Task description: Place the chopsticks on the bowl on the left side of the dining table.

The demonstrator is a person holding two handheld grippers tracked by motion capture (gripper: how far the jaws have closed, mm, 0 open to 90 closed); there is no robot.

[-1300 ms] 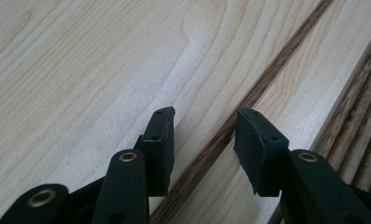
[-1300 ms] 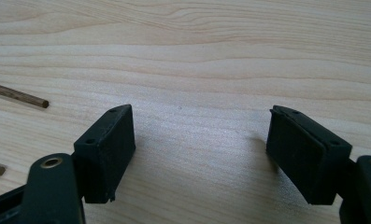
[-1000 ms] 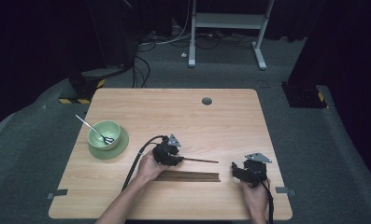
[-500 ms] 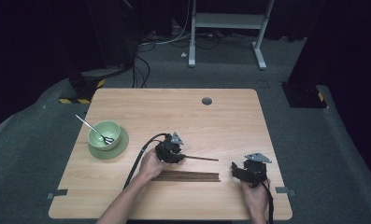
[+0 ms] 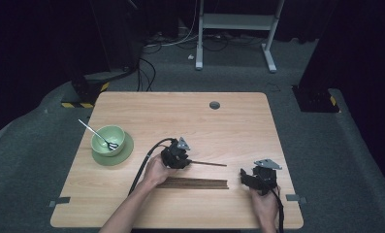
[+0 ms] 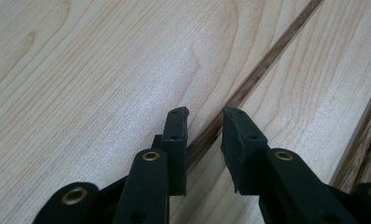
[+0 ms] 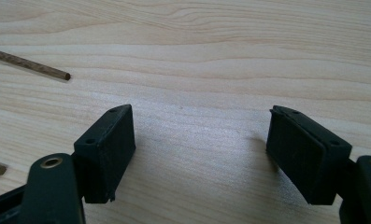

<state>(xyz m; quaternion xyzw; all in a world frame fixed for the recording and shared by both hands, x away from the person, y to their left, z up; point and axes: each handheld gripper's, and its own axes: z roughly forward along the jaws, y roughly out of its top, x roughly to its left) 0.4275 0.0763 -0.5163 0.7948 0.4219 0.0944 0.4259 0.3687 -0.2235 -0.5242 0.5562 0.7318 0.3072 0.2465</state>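
The left gripper (image 6: 205,126), jaws just narrowing around the thin, stiff, seemingly light dark wooden chopstick (image 6: 262,67), not yet pinching, suits its near end.

The left claw (image 6: 204,119) has just been closing, its jaws astride a single dark wooden chopstick (image 6: 262,65) lying slantwise on the pale counter (image 6: 89,79), not yet pressing it.

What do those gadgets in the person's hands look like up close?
Each hand holds a black two-jaw gripper. The left gripper and right gripper each carry a grey three-cornered plate on top and trail a black cable. The jaws end in flat black pads, joined by arms with brass-coloured rivets. The forearms are bare, without sleeves.
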